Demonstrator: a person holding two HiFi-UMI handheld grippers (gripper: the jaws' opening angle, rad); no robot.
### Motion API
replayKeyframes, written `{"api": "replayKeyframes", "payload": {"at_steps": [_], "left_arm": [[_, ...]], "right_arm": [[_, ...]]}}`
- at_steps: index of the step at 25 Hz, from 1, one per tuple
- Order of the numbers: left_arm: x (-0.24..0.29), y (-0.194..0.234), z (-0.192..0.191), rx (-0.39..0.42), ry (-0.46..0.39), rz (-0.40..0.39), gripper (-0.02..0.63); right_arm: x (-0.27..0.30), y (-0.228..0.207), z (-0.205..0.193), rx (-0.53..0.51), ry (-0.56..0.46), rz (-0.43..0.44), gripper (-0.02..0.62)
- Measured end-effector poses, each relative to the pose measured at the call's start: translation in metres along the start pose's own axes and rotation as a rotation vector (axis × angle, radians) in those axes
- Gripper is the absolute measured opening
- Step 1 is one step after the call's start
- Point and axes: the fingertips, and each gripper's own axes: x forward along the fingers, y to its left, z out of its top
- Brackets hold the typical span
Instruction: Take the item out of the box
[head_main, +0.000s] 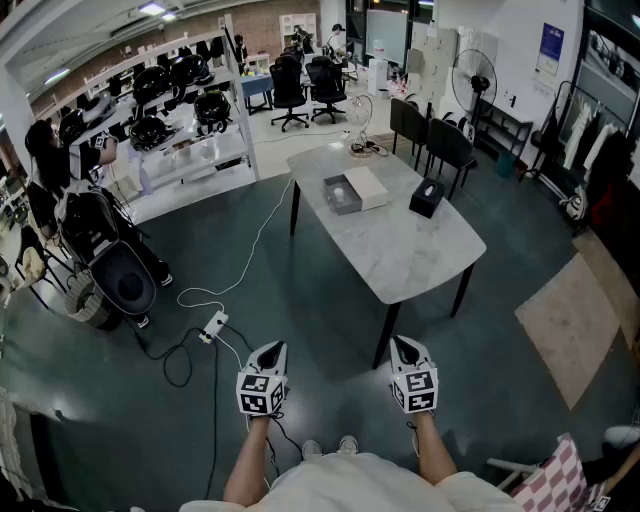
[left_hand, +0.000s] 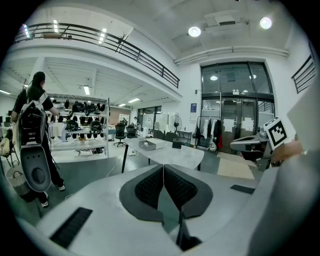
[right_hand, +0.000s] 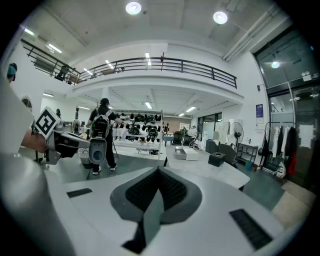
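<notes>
White marble table (head_main: 400, 250); seemingly grey box (head_main: 343, 195)

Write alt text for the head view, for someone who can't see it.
A person stands holding the left gripper and right gripper low, both shut and empty, short of a marble table. On it sit an open grey box, a white box beside it and a black box.

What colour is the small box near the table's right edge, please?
The small box is black; the head view shows it best.
</notes>
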Motion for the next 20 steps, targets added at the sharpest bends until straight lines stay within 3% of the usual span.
{"api": "replayKeyframes", "payload": {"at_steps": [14, 15, 18, 20], "left_arm": [[-0.004, -0.009, -0.009, -0.007, 0.013, 0.007, 0.017], [-0.004, -0.011, -0.010, -0.006, 0.013, 0.006, 0.017], [-0.002, -0.018, -0.012, -0.004, 0.019, 0.005, 0.017], [-0.001, -0.023, -0.012, -0.005, 0.024, 0.007, 0.017]], "right_arm": [[-0.006, -0.003, -0.009, -0.003, -0.006, 0.004, 0.003], [-0.006, -0.003, -0.010, 0.000, -0.011, 0.017, 0.019], [-0.008, -0.001, -0.013, 0.009, -0.016, 0.060, 0.186], [-0.009, -0.003, -0.014, 0.006, -0.014, 0.067, 0.238]]}}
